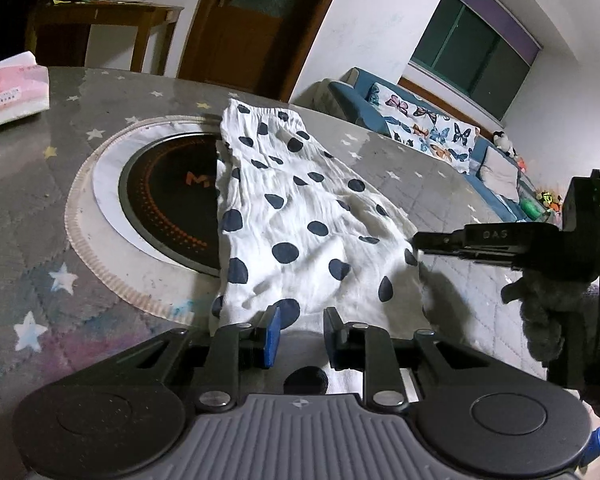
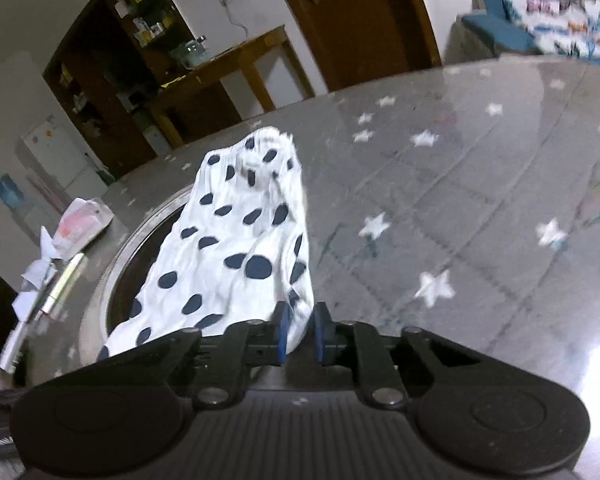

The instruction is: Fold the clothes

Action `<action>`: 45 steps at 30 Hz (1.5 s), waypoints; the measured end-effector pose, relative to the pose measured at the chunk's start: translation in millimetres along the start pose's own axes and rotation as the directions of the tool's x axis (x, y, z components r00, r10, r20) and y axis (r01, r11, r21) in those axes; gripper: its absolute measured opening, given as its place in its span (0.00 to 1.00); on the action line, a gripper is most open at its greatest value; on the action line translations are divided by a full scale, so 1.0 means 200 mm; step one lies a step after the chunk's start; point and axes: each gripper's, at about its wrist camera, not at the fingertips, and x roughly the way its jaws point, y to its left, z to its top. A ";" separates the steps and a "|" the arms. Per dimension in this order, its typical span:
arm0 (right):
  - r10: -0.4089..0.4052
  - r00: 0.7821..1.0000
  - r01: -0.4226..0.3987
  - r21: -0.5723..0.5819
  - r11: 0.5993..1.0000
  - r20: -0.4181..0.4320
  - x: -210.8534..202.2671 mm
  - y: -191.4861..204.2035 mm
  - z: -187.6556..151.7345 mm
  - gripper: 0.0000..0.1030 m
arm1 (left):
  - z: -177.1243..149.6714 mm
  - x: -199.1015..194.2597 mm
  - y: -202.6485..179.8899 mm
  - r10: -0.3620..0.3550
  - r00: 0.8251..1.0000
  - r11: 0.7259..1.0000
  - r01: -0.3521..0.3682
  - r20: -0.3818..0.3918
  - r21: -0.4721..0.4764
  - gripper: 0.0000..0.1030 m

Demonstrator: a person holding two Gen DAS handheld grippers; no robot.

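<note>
A white garment with dark blue polka dots [image 1: 296, 224] lies lengthwise on the grey star-patterned table [image 1: 32, 280], partly over a round black cooktop [image 1: 172, 200]. Its elastic waistband is at the far end. My left gripper [image 1: 300, 336] is open, its blue-padded fingers straddling the garment's near edge. My right gripper [image 2: 300, 334] is shut on the garment's near corner [image 2: 296, 320]; the cloth [image 2: 236, 240] stretches away from it. The right gripper also shows in the left wrist view [image 1: 420, 242], pinching the right corner.
A pink tissue pack [image 1: 12, 88] lies at the table's far left. A silver tube [image 2: 56, 292] and paper scraps lie left of the cooktop. A wooden side table [image 1: 112, 16], a door and a blue sofa [image 1: 440, 128] stand beyond the table.
</note>
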 end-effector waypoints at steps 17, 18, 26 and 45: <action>0.015 0.999 -0.021 -0.213 0.977 -0.029 0.30 0.17 0.19 0.14 | -0.02 -0.03 0.02 0.011 1.000 1.000 -0.011 -0.019 -0.004 0.24; 0.026 0.999 -0.031 -0.219 0.975 -0.026 0.27 0.18 0.19 0.14 | -0.02 -0.05 0.00 0.006 1.000 1.000 -0.006 -0.009 0.007 0.24; 0.064 0.994 -0.089 -0.327 0.941 -0.085 0.16 0.28 0.03 0.21 | -0.05 -0.05 -0.18 -0.087 0.996 0.989 0.088 -0.014 0.119 0.25; 0.055 0.997 -0.069 -0.326 0.943 -0.052 0.05 0.19 -0.07 0.28 | -0.25 -0.03 -0.33 -0.245 0.952 0.952 0.272 -0.182 0.144 0.24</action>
